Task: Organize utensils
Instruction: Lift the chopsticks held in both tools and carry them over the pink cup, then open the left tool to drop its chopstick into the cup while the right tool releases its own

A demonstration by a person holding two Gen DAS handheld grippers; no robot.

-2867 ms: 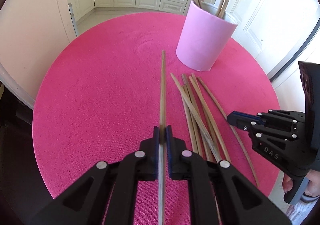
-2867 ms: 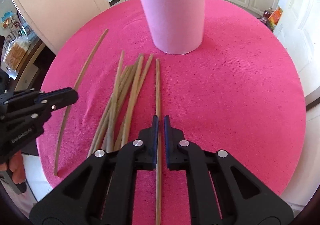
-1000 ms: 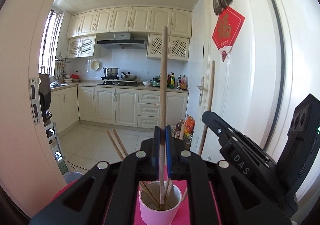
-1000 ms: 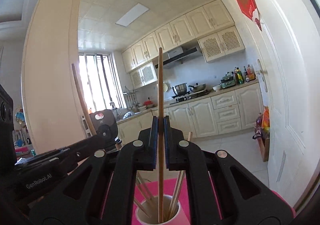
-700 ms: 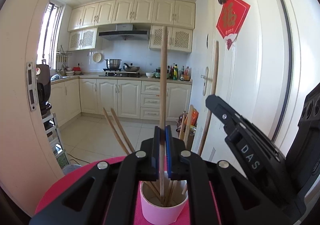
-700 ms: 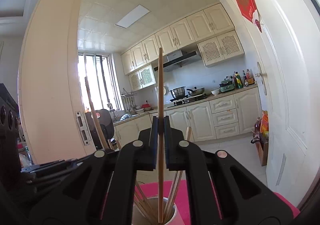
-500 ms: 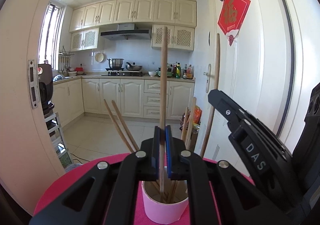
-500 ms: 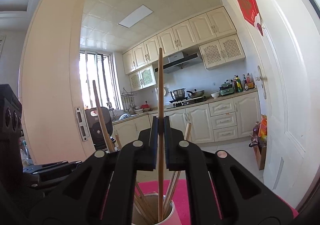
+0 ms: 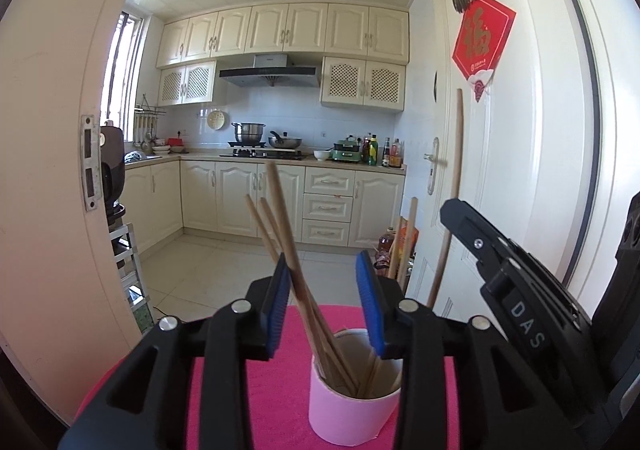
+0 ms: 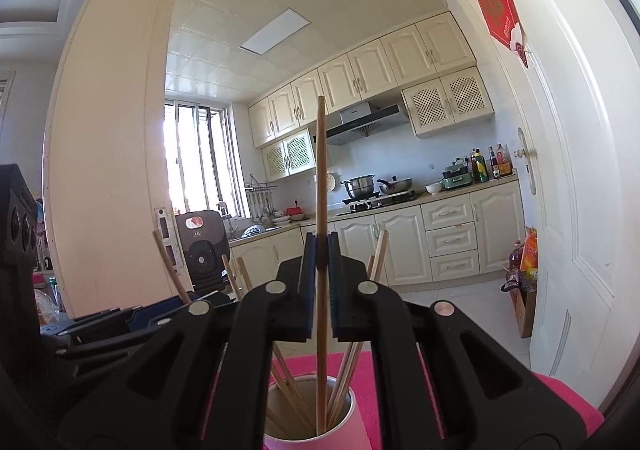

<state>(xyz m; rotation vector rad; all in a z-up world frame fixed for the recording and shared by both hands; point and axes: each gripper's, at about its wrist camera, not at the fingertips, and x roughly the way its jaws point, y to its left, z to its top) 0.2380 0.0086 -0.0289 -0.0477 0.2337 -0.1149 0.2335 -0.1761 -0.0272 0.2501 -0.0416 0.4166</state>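
A pink cup (image 9: 354, 410) holding several wooden sticks stands on the pink table (image 9: 248, 390), just below both grippers. My left gripper (image 9: 325, 306) is opening, its blue pads apart. The stick (image 9: 280, 210) it carried now rests in the cup, leaning left past the left pad, and neither pad presses on it. My right gripper (image 10: 320, 278) is shut on an upright wooden stick (image 10: 320, 170) whose lower end is inside the cup (image 10: 316, 434). The right gripper (image 9: 520, 310) and its stick (image 9: 456, 170) also show at the right of the left wrist view.
The left gripper's body (image 10: 120, 322) sits close at the left in the right wrist view. A white door (image 9: 520, 170) stands close on the right, and a cream wall edge (image 9: 60, 170) on the left. Kitchen cabinets (image 9: 328, 206) lie beyond.
The left jaws have opened and the stick they gripped upright has dropped into the cup and tipped left. The cup now shows higher in the left view. The right gripper still grips its stick.
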